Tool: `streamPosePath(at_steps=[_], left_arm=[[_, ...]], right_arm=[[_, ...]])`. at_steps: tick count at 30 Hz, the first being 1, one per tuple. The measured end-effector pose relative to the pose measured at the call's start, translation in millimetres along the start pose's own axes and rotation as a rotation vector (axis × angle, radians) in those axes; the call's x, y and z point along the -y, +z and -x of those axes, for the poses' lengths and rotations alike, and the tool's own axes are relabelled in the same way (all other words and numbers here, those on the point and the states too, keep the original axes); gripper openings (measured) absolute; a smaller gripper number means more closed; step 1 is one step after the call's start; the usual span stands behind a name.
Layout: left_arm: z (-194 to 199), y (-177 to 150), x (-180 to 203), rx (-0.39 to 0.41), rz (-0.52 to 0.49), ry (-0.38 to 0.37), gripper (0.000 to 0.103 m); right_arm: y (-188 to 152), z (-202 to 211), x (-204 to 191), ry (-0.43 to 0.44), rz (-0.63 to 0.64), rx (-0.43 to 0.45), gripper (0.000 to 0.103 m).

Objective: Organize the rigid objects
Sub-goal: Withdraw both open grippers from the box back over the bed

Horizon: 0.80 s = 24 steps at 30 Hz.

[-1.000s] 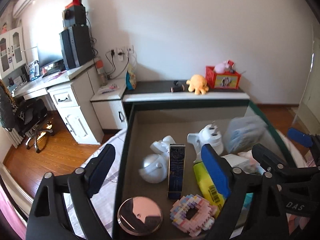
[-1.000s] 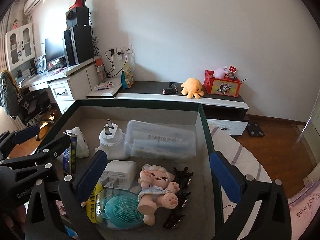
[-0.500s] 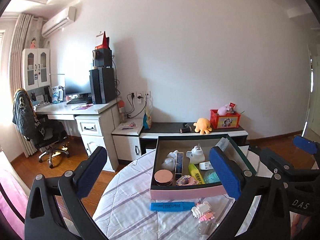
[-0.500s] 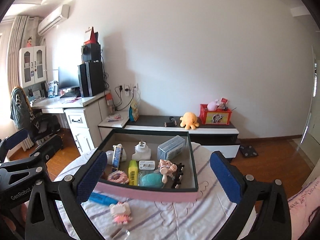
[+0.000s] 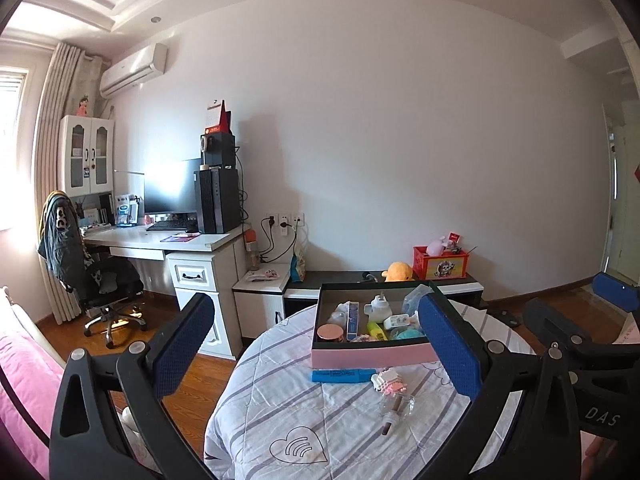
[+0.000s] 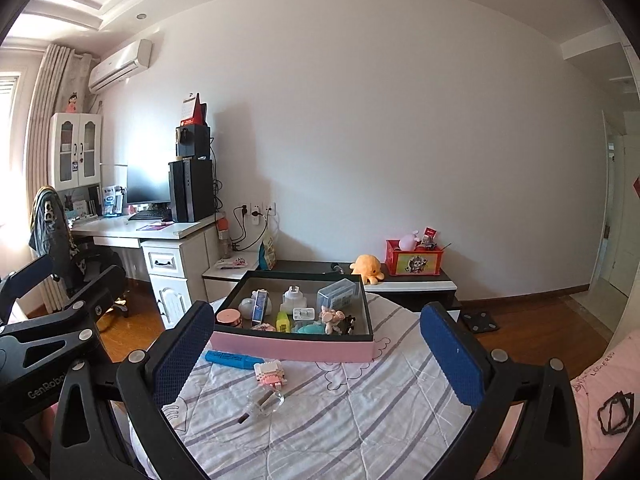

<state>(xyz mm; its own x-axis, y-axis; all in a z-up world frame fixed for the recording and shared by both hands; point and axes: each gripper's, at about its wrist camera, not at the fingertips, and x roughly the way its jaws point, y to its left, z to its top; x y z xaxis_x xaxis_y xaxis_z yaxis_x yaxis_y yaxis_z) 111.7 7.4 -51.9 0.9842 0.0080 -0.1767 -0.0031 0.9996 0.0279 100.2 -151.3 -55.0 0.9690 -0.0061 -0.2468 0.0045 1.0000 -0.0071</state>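
Observation:
A pink box with a dark rim [image 5: 372, 354] [image 6: 292, 347] sits on a striped quilt [image 5: 280, 400]. It holds several small items, among them a white plug [image 6: 293, 298], a clear case [image 6: 337, 294] and a small doll [image 6: 332, 317]. In front of the box lie a blue marker [image 5: 344, 375] [image 6: 234, 359], a pink block figure [image 5: 390, 382] [image 6: 270, 374] and a clear little bottle [image 5: 396, 406] [image 6: 264, 400]. My left gripper [image 5: 315, 306] is open and empty, held back from the box. My right gripper [image 6: 317, 311] is likewise open and empty.
A white desk with a monitor and a computer tower [image 5: 216, 200] stands at the left, with an office chair [image 5: 100, 280] beside it. Behind the box runs a low dark cabinet [image 6: 400, 280] with an orange plush [image 6: 368, 268] and a red crate [image 6: 414, 262]. Wooden floor surrounds the quilt.
Both grippers have drawn back and up from just over the box. The whole box and the three items in front of it have come into view. The left jaws stand slightly wider.

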Motion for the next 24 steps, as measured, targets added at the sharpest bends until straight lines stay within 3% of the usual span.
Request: streamPosePath(at_steps=[17,24], left_arm=[[-15,-12,2,-0.047,-0.007,0.0,0.103],[-68,-49,-10,-0.208,-0.002,-0.04,0.103]], right_arm=[[-12,-9,1,-0.002,-0.003,-0.036,0.103],[-34,-49,-3,0.016,-0.009,-0.127,0.103]])
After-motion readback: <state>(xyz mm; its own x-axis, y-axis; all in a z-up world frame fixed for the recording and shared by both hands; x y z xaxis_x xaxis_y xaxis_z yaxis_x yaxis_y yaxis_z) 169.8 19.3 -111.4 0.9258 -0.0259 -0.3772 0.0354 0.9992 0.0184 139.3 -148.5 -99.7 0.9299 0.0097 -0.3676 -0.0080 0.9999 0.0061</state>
